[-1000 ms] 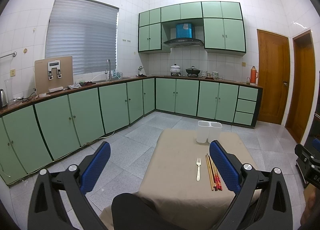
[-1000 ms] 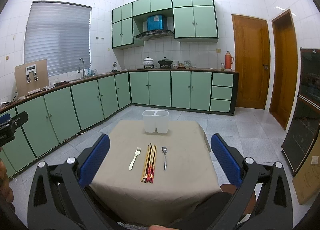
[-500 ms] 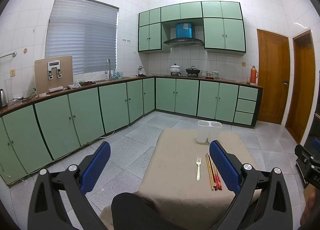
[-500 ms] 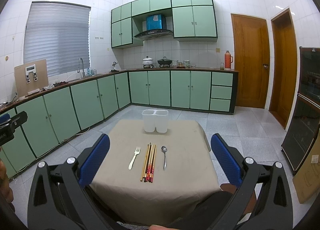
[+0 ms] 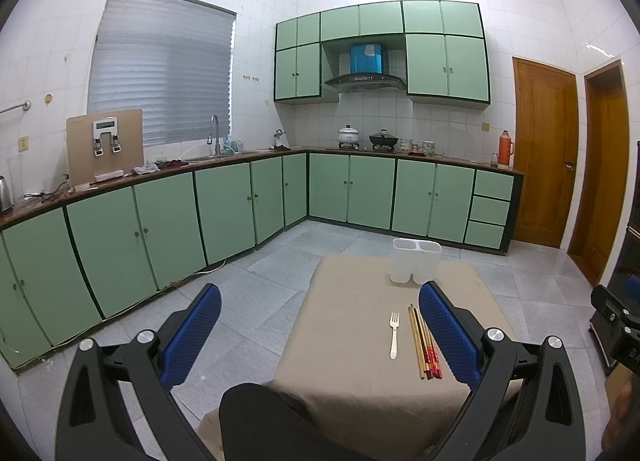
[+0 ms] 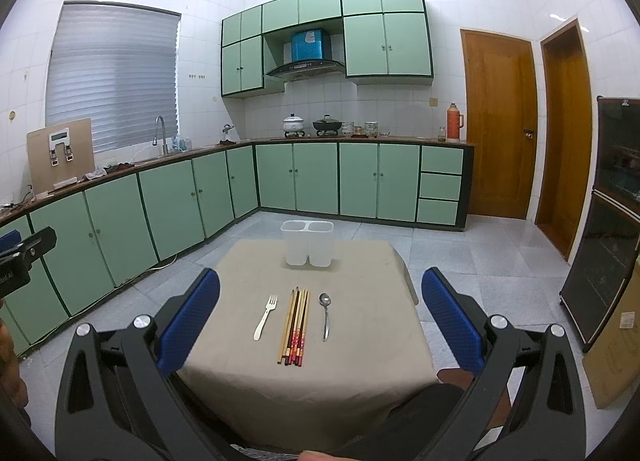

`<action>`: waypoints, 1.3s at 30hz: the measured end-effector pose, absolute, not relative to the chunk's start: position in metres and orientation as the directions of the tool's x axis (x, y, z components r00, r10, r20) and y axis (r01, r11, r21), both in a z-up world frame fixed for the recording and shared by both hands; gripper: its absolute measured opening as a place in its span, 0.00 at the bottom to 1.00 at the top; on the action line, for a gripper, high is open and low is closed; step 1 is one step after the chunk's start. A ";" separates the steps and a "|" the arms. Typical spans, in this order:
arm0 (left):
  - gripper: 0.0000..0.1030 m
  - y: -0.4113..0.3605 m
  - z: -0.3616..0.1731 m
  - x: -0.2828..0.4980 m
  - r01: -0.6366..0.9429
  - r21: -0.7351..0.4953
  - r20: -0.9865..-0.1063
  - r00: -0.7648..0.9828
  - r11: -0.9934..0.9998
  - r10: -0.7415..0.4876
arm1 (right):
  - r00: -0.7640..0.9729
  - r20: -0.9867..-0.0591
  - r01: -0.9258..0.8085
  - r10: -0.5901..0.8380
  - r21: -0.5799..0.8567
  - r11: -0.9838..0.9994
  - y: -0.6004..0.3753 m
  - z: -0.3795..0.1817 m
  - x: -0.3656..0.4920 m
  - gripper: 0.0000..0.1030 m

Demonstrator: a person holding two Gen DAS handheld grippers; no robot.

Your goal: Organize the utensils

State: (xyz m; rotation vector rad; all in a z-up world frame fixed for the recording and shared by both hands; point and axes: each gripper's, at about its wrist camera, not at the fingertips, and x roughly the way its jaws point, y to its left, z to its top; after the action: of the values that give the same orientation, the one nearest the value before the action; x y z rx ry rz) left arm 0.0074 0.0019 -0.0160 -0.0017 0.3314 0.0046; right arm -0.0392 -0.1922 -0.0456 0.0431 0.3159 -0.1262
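Utensils lie before the two-compartment holder, nothing visible inside

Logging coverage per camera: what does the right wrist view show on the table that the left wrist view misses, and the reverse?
Only the right wrist view shows the metal spoon; in the left view a blue finger pad covers that spot. The left view adds nothing on the table. Both show the white fork, the bundle of wooden and red chopsticks, the white two-compartment plastic holder and the beige tablecloth.

beige tablecloth; white fork; red-patterned chopsticks; mint-green cabinets; blue finger pads
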 end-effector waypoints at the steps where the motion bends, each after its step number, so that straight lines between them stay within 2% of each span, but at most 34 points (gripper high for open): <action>1: 0.94 0.002 -0.016 0.008 -0.005 -0.001 -0.325 0.946 1.000 0.004 | 0.943 -0.312 0.130 -0.117 0.022 0.991 -0.192 -0.046 -0.040 0.95; 29: 0.94 0.005 -0.018 0.011 0.004 -0.005 -0.337 0.941 1.000 -0.005 | 0.942 -0.314 0.131 -0.118 0.021 0.991 -0.195 -0.044 -0.039 0.95; 34: 0.94 0.000 -0.036 0.030 0.033 0.008 -0.396 0.918 0.999 -0.027 | 0.930 -0.349 0.136 -0.117 0.032 0.990 -0.207 -0.059 -0.025 0.95; 39: 0.94 -0.011 -0.083 0.080 0.119 -0.016 -0.538 0.836 0.993 -0.109 | 0.882 -0.461 0.123 -0.096 0.028 0.992 -0.222 -0.098 0.012 0.95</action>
State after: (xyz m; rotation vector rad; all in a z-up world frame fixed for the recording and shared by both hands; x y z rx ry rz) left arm 0.0800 -0.0114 -0.0835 0.0188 0.5687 -0.1206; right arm 0.0116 -0.2225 -0.0980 0.0567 0.4771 -0.1139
